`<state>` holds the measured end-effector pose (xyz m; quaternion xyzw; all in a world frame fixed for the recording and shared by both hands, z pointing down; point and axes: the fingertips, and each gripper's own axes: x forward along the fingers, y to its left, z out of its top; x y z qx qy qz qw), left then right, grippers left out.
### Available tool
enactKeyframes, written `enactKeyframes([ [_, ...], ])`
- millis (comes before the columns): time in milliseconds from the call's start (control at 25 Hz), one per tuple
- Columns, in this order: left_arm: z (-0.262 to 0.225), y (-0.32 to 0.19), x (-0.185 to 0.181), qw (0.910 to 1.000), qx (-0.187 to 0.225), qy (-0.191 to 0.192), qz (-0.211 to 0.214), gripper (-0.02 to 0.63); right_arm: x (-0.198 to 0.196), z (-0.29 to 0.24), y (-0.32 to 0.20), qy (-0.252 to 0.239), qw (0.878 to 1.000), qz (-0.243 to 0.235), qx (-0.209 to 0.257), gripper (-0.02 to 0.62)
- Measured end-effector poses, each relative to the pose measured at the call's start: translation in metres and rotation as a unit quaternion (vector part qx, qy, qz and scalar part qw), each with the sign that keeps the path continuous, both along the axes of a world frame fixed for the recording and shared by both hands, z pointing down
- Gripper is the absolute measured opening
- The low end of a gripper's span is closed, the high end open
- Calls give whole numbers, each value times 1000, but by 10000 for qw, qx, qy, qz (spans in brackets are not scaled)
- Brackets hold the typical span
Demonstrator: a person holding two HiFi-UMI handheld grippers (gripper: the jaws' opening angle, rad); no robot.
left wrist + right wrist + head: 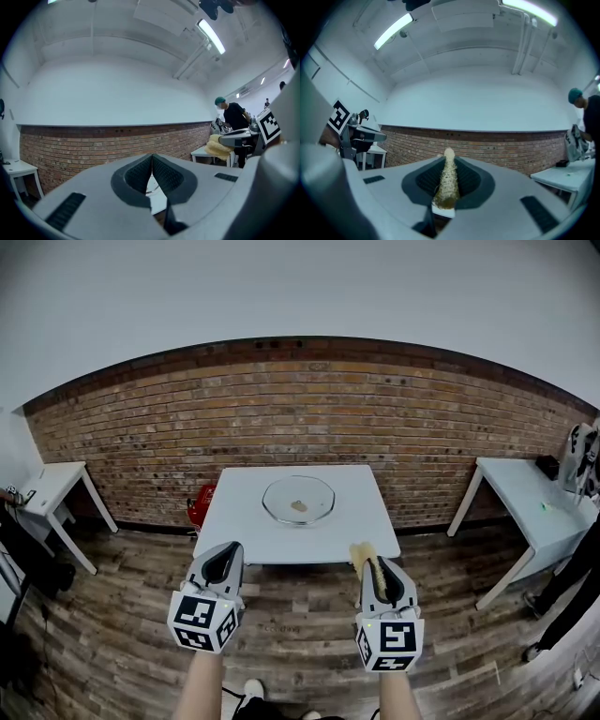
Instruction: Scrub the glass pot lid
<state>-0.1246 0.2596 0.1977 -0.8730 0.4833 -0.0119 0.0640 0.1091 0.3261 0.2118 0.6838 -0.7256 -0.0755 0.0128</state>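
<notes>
The glass pot lid (298, 500) lies on a small white table (244, 526) ahead of me, with a brownish smear at its centre. My left gripper (222, 564) hovers short of the table's near left edge, jaws shut with nothing between them. In the left gripper view the pads (161, 174) meet in a thin line. My right gripper (377, 576) hangs at the table's near right corner, shut on a yellow scrub sponge (362, 557) that sticks out past the jaws. The right gripper view has the sponge (447, 183) edge-on between the pads.
A brick wall (309, 413) rises behind the table. White side tables stand at the left (47, 488) and right (534, 502). A red object (197, 505) sits on the wooden floor by the table's left side. A person (233, 115) stands far right.
</notes>
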Motion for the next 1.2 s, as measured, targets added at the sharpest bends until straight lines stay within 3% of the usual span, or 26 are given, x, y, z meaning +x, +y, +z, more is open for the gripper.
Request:
enactKeyframes([
  [680,13,-27,14,10000,42,-4,-3,12,11,17,-29,-30,10000,-83,-2,58],
  [1200,35,-95,8,9999,-118,43,36,12,3,36,-97,-50,9998,-59,-158,58],
])
